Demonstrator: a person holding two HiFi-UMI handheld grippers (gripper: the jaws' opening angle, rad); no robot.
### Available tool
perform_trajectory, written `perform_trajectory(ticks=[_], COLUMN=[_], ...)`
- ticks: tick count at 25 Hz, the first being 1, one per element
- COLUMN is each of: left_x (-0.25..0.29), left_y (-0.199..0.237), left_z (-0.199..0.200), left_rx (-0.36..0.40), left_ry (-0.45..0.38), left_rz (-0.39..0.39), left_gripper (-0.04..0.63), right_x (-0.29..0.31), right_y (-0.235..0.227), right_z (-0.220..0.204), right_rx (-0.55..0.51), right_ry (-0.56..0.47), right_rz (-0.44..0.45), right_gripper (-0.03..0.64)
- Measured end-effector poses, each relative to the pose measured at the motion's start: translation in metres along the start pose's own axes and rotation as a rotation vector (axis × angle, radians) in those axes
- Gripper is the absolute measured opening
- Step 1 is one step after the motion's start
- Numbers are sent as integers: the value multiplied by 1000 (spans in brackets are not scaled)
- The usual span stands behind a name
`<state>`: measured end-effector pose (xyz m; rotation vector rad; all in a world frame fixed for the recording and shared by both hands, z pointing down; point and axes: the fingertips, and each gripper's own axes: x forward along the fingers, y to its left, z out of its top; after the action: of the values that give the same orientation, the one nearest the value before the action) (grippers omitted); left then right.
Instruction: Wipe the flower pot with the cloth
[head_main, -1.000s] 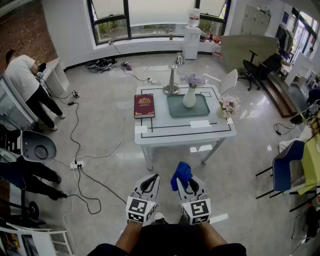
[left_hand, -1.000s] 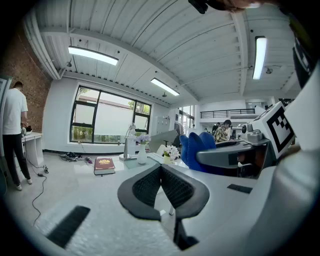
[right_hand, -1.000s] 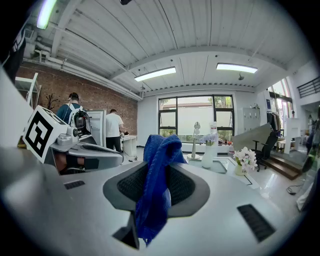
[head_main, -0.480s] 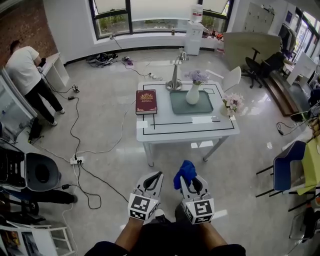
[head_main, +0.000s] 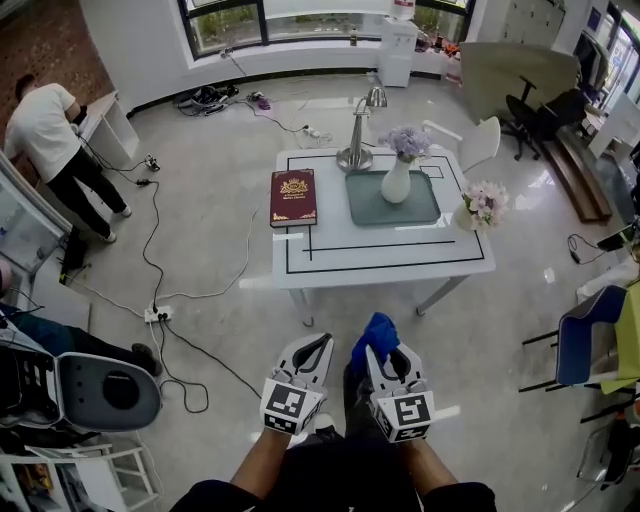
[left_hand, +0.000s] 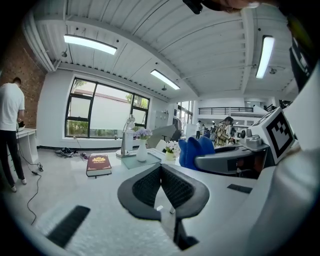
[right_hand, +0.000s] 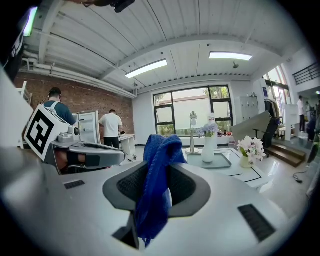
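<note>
A small pot of pale pink flowers (head_main: 482, 206) stands at the right edge of the white table (head_main: 380, 262), also seen in the right gripper view as the flower pot (right_hand: 250, 149). A white vase of lilac flowers (head_main: 398, 178) sits on a grey-green tray (head_main: 390, 203). My right gripper (head_main: 378, 350) is shut on a blue cloth (head_main: 375, 334), which sticks up between the jaws as the cloth (right_hand: 156, 180). My left gripper (head_main: 316, 347) is shut with nothing in it, its tips together (left_hand: 160, 167). Both grippers are held low, well short of the table.
A dark red book (head_main: 293, 197) and a silver desk lamp (head_main: 360, 135) also stand on the table. Cables and a power strip (head_main: 158, 313) lie on the floor to the left. A person (head_main: 55, 140) stands far left; chairs (head_main: 585, 340) stand at the right.
The view has drawn closer to the table, which now sits lower in the head view. Both grippers keep their pose, the cloth still clamped in the right one.
</note>
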<state>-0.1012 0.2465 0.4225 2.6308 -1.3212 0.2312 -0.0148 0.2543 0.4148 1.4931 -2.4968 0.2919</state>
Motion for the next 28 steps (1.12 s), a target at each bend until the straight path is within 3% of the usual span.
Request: perform_trajectory(ticks=[5, 12, 17, 22, 28], left_x=[63, 179, 261, 322, 371], left_y=[31, 66, 89, 99, 116], left_z=[7, 39, 49, 46, 30], left_rx=[-13, -34, -33, -26, -74], left_ry=[37, 68, 113, 134, 140], left_rz=[7, 11, 29, 0, -23], left_gripper=[6, 6, 6, 6, 6], right_x=[57, 146, 203, 249, 309], right_y=[-47, -147, -217, -278, -341], right_z=[13, 21, 32, 28, 24], right_rx=[33, 94, 64, 70, 63], right_ry=[-10, 43, 63, 94, 75], right_rz=[2, 13, 22, -9, -76], right_gripper=[107, 107, 107, 107, 107])
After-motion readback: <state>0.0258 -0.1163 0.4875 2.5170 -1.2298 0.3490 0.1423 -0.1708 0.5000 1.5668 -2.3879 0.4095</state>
